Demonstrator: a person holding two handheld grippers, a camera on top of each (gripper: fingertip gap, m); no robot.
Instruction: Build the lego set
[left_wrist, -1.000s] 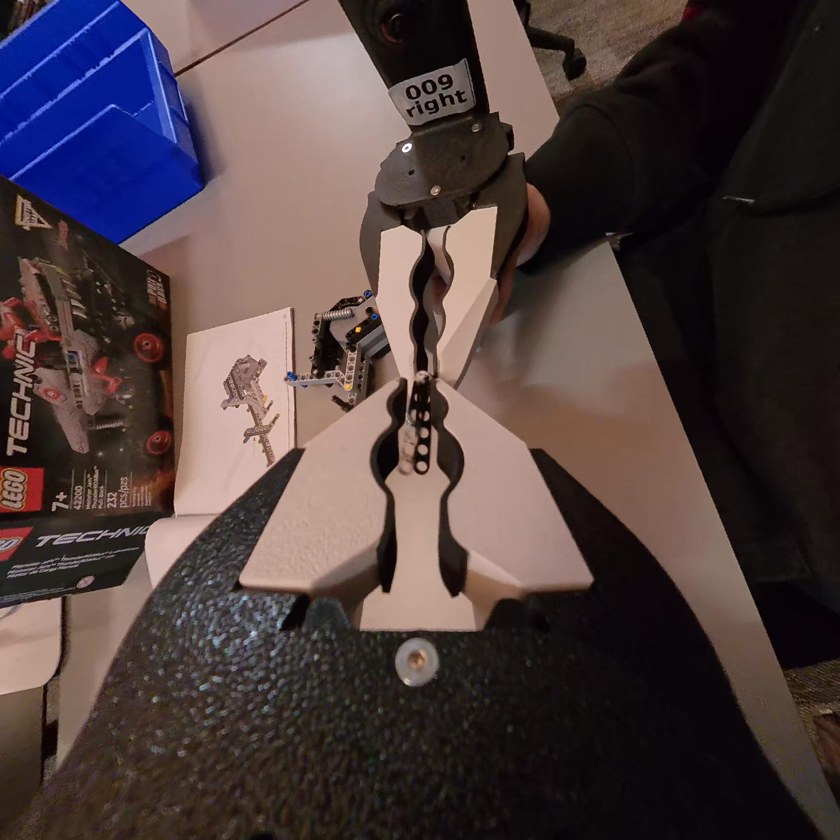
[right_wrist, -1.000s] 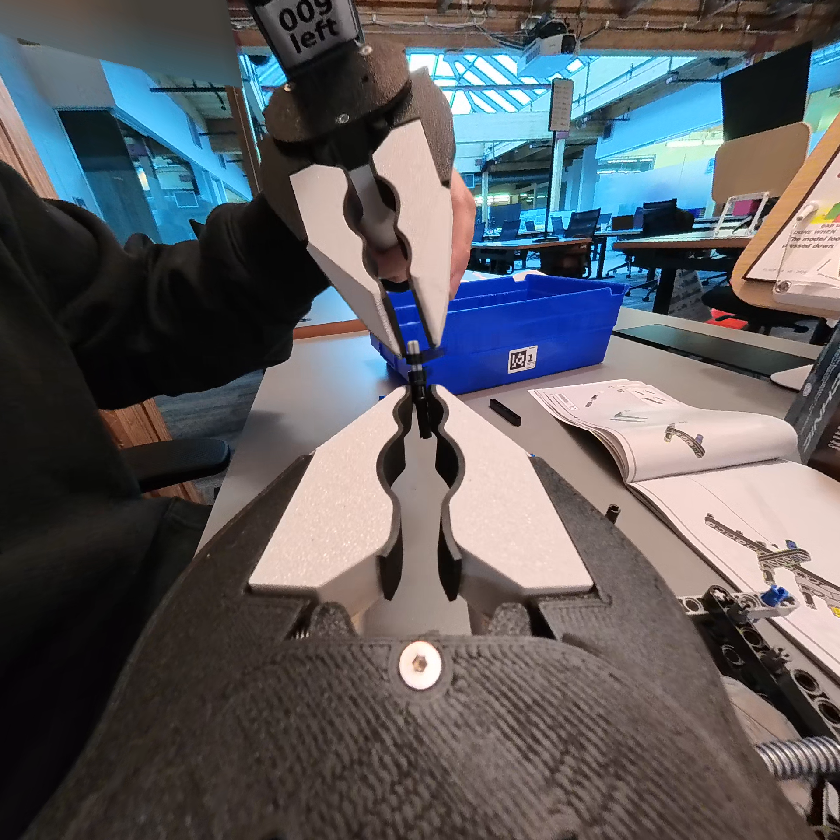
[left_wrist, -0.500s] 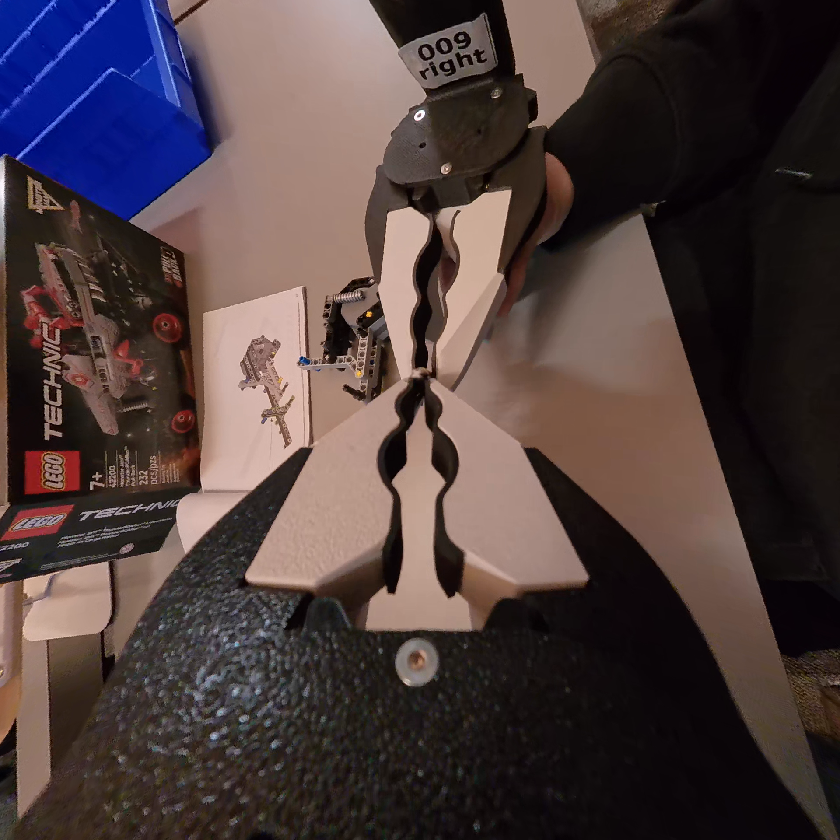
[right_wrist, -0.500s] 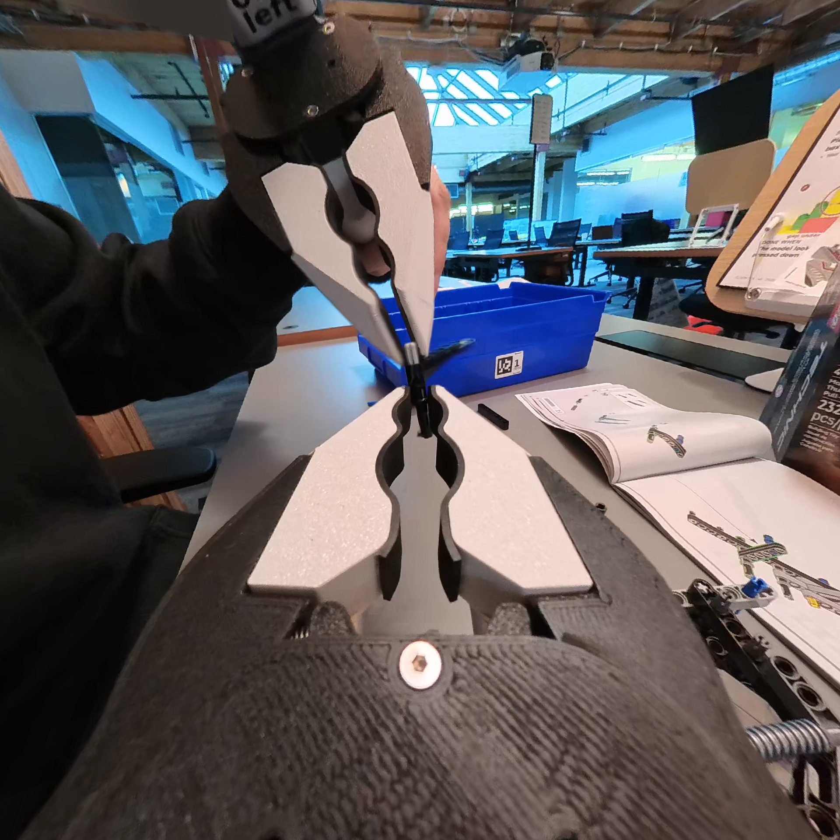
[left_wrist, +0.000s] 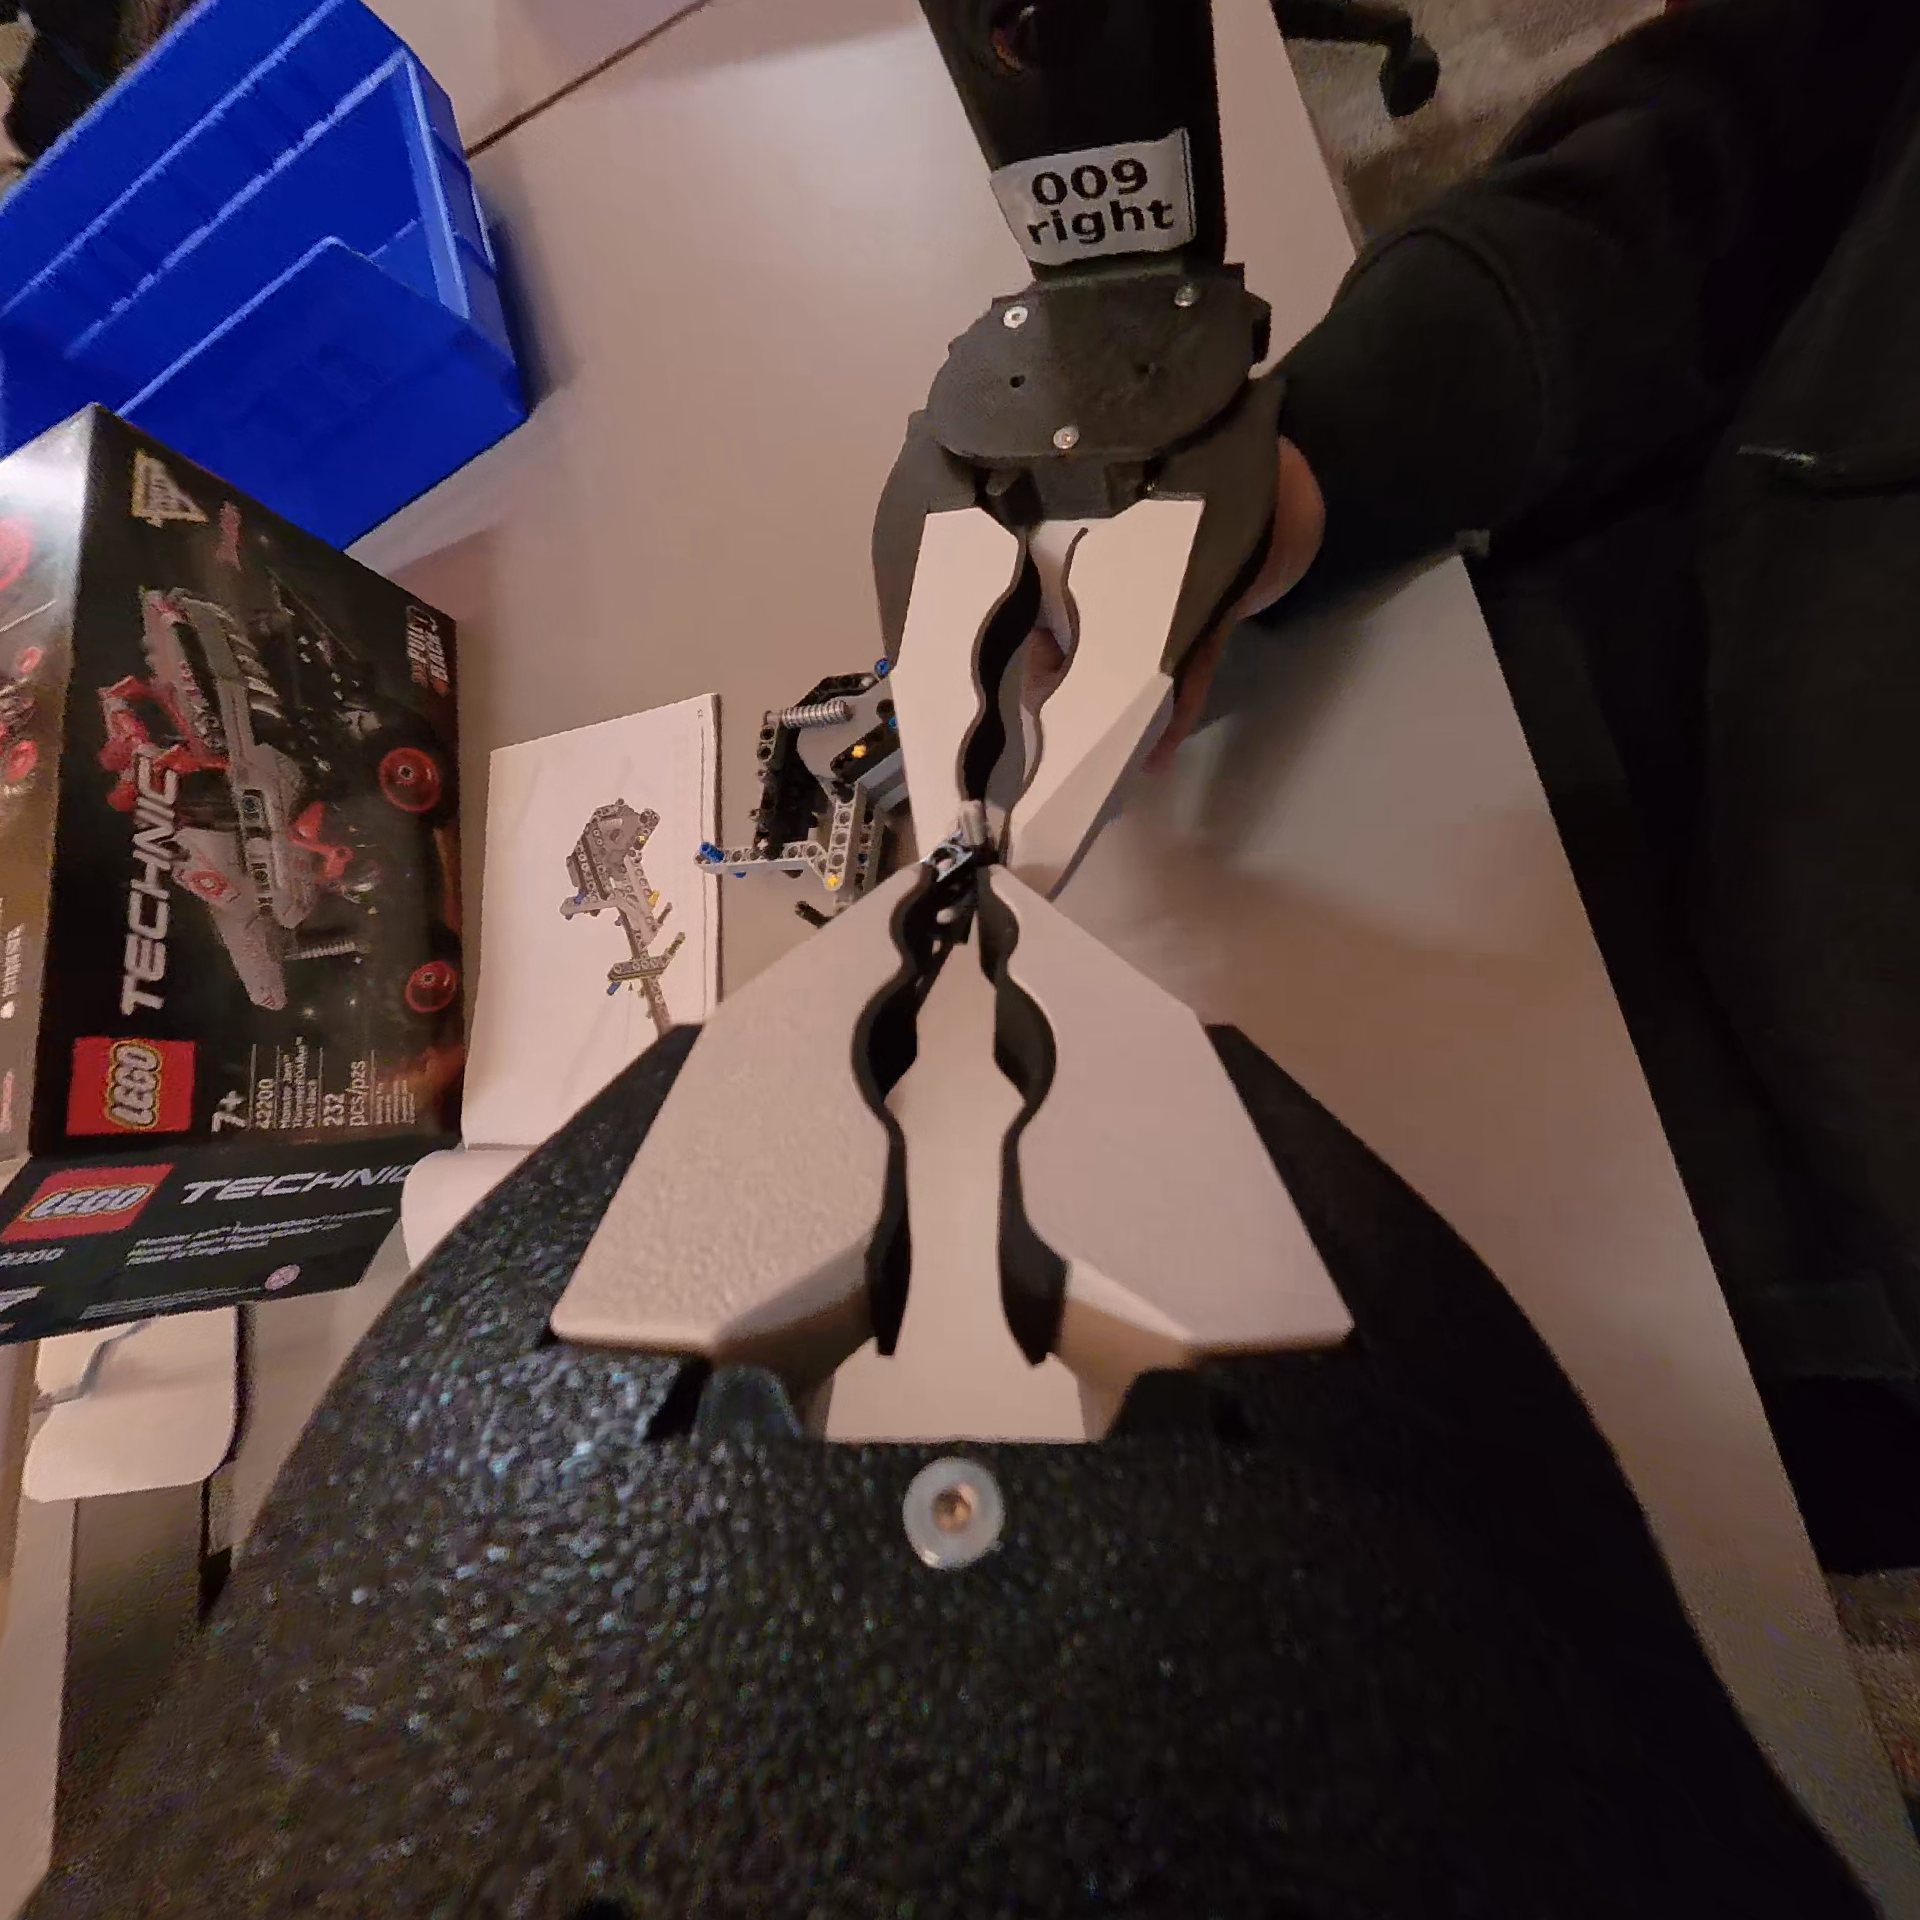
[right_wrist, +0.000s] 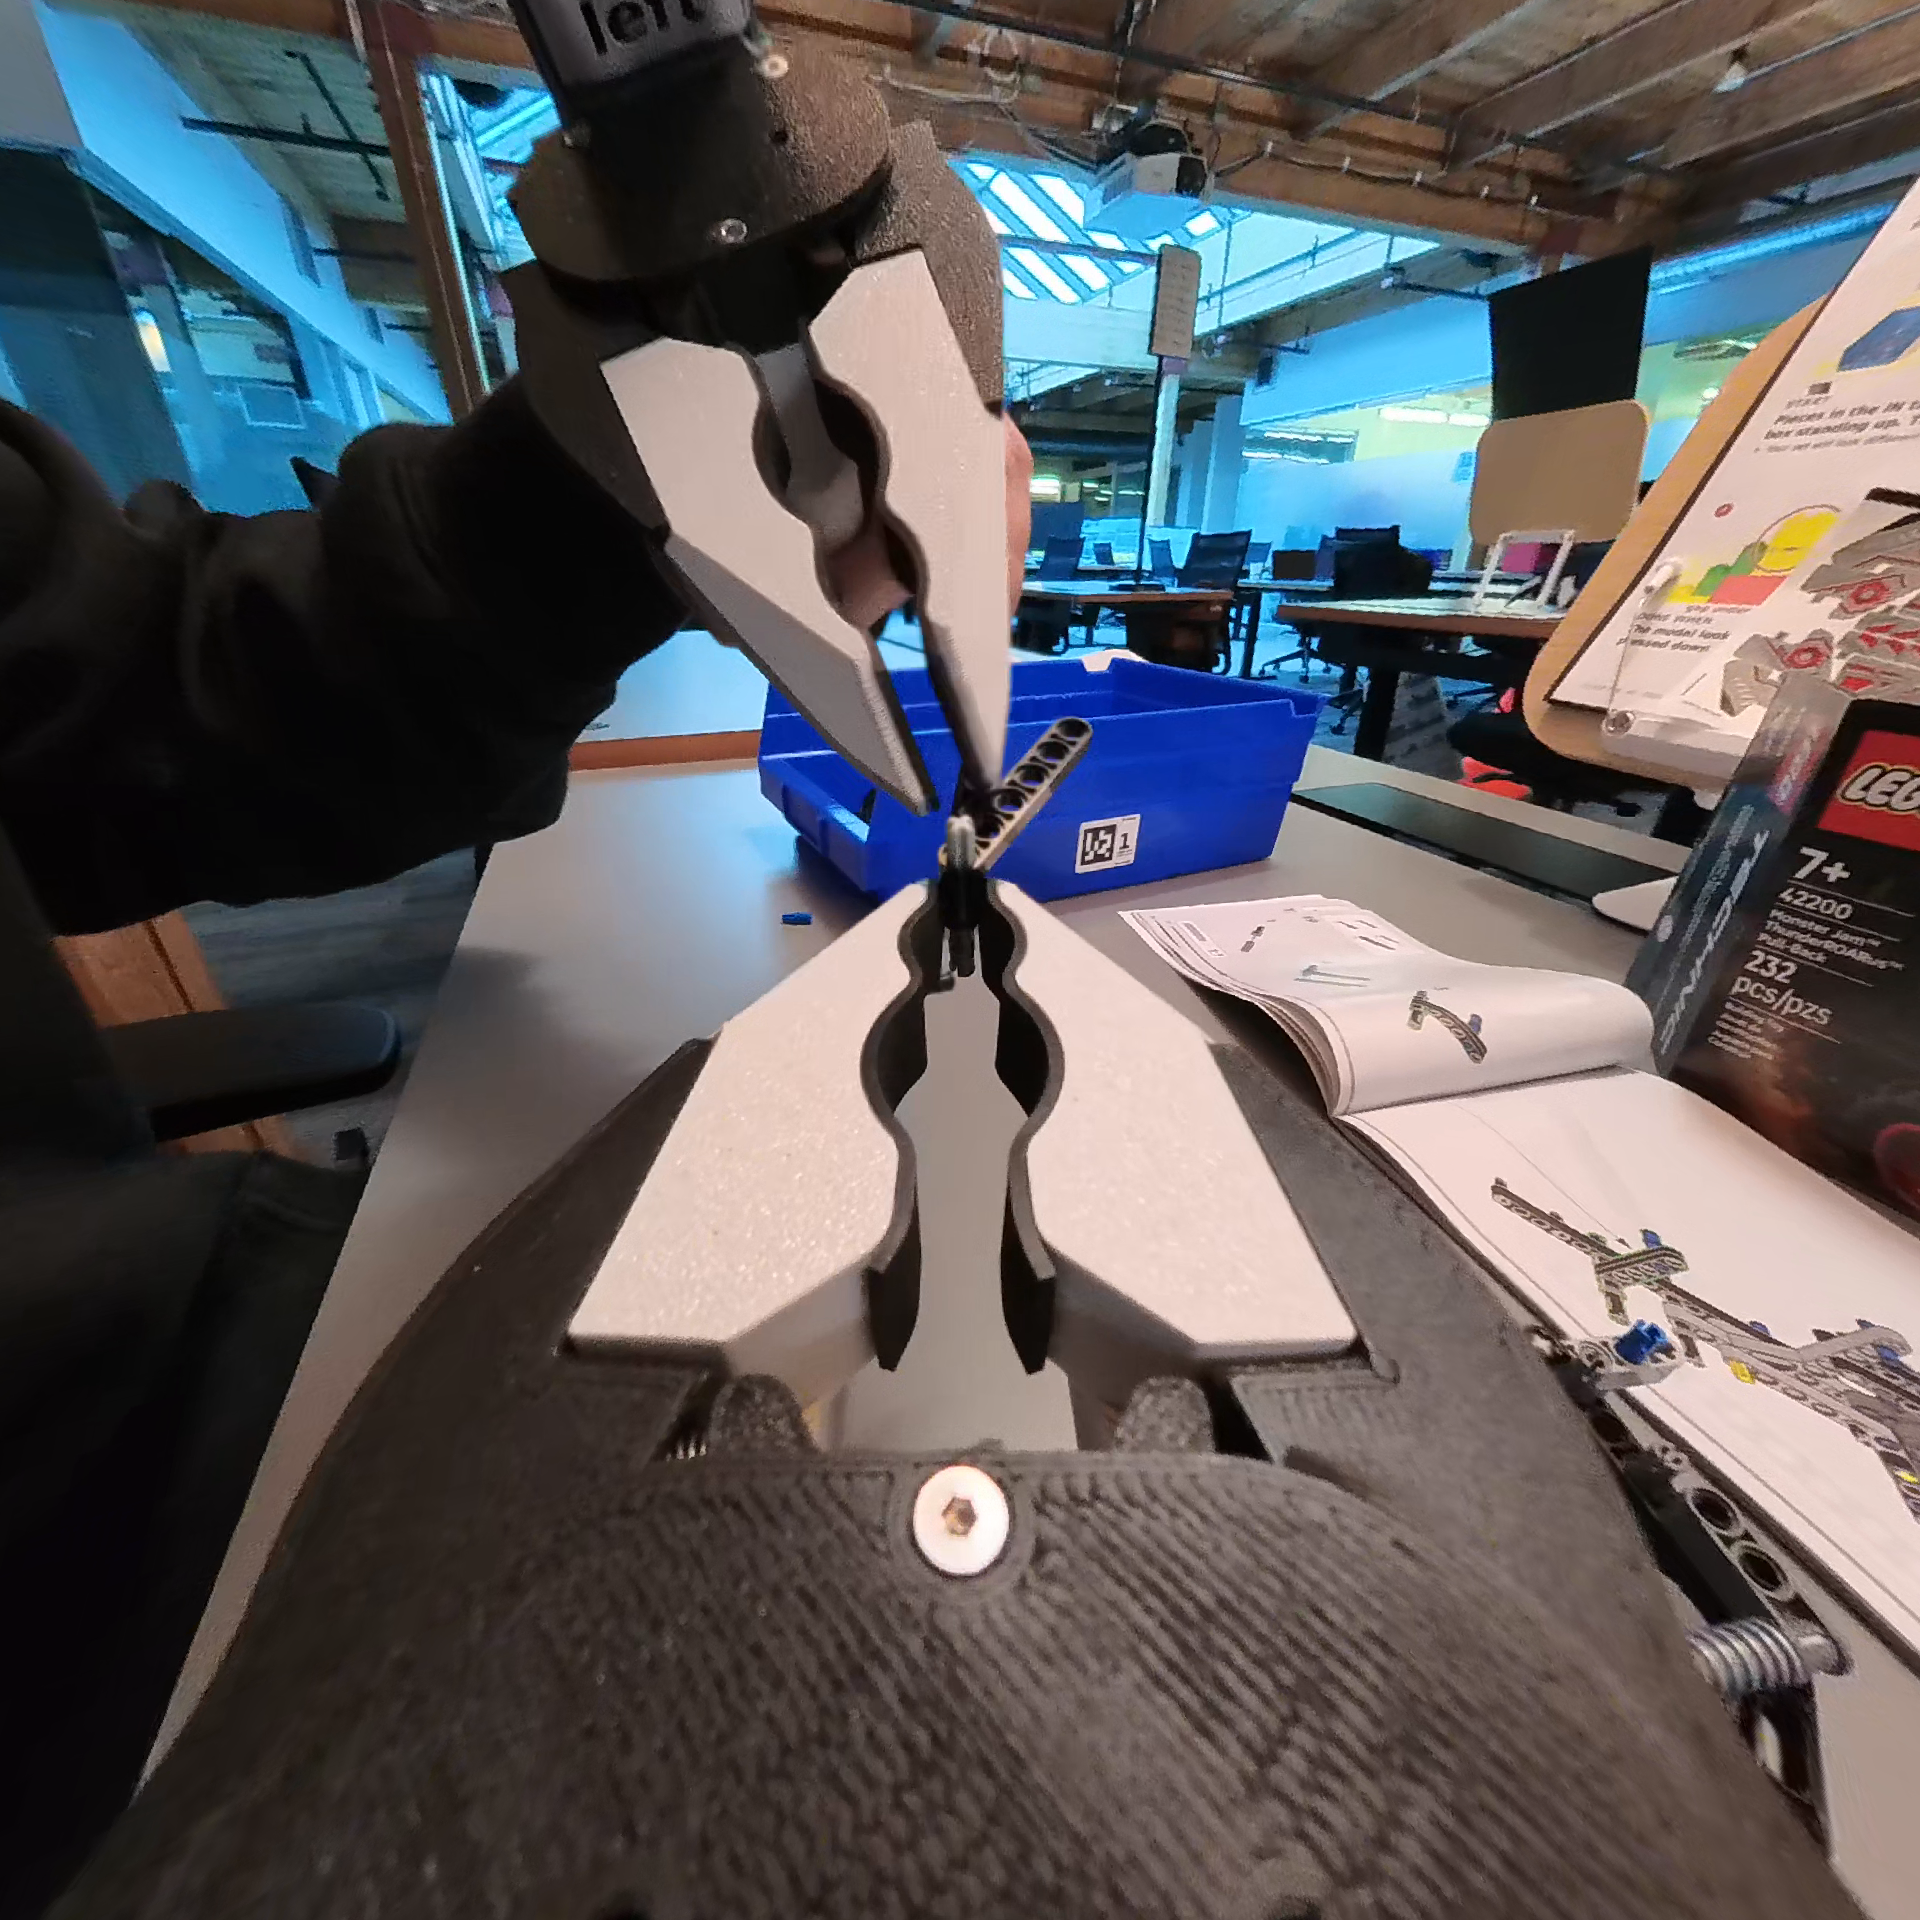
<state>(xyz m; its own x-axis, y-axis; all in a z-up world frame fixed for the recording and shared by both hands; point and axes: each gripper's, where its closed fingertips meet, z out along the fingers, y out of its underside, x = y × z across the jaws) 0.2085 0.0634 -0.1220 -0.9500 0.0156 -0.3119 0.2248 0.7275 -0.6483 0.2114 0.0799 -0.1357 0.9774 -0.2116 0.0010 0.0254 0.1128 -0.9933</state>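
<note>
A black holed beam (right_wrist: 1023, 781) is pinched at the tips of the left gripper (right_wrist: 948, 805), raised above the table (left_wrist: 1299, 935). It meets a dark axle (right_wrist: 961, 920) clamped in the right gripper (right_wrist: 961, 914), tip to tip. Behind lie a part-built model (left_wrist: 821, 795), an open booklet (right_wrist: 1455, 1029), a printed set box (left_wrist: 229, 790) and a blue bin (right_wrist: 1164, 748) bearing a small code sticker.

The pale grey counter (left_wrist: 748, 312) carries a blue plastic bin (right_wrist: 1143, 769), an open white instruction booklet (right_wrist: 1455, 1049), a dark cardboard set box (left_wrist: 239, 790) and a grey-black partly built model (left_wrist: 821, 790).
</note>
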